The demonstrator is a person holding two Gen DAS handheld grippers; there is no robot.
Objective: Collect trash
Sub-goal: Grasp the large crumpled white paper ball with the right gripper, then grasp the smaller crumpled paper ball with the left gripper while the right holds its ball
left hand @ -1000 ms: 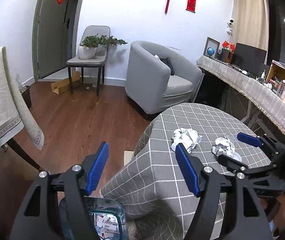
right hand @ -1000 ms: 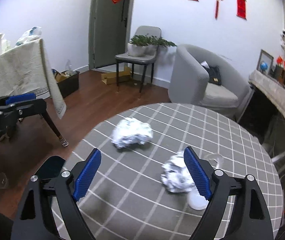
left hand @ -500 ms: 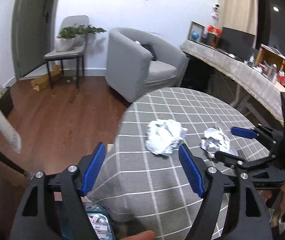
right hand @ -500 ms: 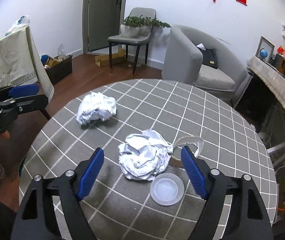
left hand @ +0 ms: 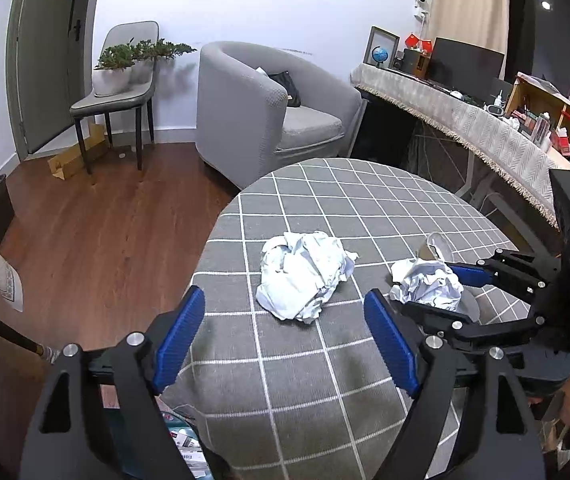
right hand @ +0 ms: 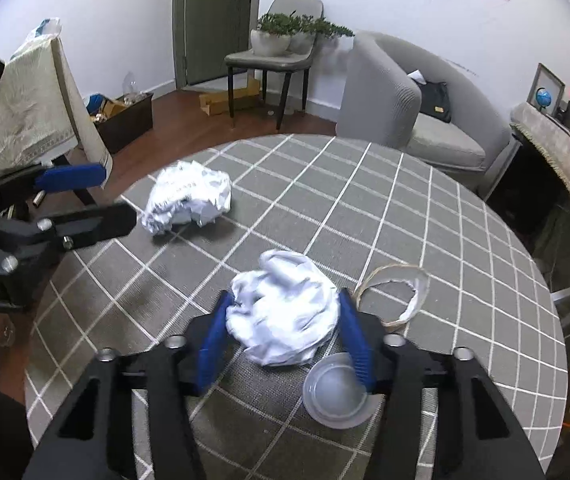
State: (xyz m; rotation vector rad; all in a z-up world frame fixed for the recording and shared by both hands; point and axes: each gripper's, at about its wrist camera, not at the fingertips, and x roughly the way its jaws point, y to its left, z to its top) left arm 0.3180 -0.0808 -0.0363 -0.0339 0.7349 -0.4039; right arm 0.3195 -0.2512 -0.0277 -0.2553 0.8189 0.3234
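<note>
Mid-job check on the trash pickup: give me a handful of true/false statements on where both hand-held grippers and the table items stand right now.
1. The right hand-held gripper has its fingers on both sides of a crumpled paper ball. True.
2. The left hand-held gripper is shut on the other paper ball. False: it is open, short of that ball.
3. A clear plastic lid lies on the checked tablecloth by the right gripper's finger. True.
4. Both paper balls sit in the bin. False: both are on the table.
5. A torn paper ring lies beside the gripped ball. True.
</note>
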